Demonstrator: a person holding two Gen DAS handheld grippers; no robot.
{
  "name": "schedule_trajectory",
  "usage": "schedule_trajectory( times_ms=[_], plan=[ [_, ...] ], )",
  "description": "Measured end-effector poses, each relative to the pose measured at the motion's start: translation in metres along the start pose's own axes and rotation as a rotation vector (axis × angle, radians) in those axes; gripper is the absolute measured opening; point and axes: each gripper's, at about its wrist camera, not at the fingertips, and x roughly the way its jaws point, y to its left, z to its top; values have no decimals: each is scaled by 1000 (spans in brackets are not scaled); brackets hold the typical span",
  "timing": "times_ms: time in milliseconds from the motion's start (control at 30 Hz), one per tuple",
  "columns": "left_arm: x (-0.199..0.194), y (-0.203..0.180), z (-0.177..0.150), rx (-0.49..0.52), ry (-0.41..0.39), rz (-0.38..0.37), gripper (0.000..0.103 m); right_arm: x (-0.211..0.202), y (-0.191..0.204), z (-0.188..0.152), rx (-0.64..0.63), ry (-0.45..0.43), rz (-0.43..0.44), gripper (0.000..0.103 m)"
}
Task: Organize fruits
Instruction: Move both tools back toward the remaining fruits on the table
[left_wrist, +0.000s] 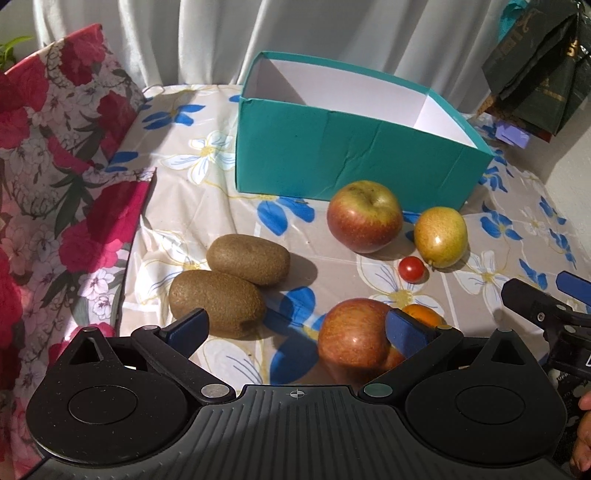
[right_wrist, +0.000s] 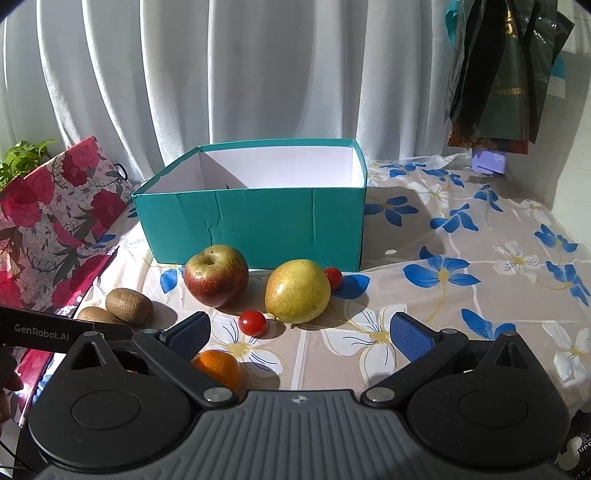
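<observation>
Teal box (right_wrist: 255, 225) behind apple (right_wrist: 216, 275), pear (right_wrist: 297, 291), two cherry tomatoes (right_wrist: 252, 322), beyond wide-spread right gripper (right_wrist: 301, 332).

1. near apple (left_wrist: 354, 338) partly covered by the right pad of the left gripper (left_wrist: 295, 328).
2. orange (left_wrist: 423, 315) mostly hidden behind that same pad and the apple.
3. orange (right_wrist: 218, 367) half covered by the left linkage of the right gripper (right_wrist: 301, 330).
4. second cherry tomato (right_wrist: 333, 277) tucked behind the pear (right_wrist: 297, 291).
5. box (right_wrist: 255, 229) floor out of sight behind its near wall.
</observation>
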Motion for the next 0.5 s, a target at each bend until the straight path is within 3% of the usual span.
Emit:
schedule_trajectory(
  times_ms=[500],
  plan=[
    [1, -33, -11, 115, -3, -35, 103, -3, -15, -3, 30, -9, -18, 103]
  ],
)
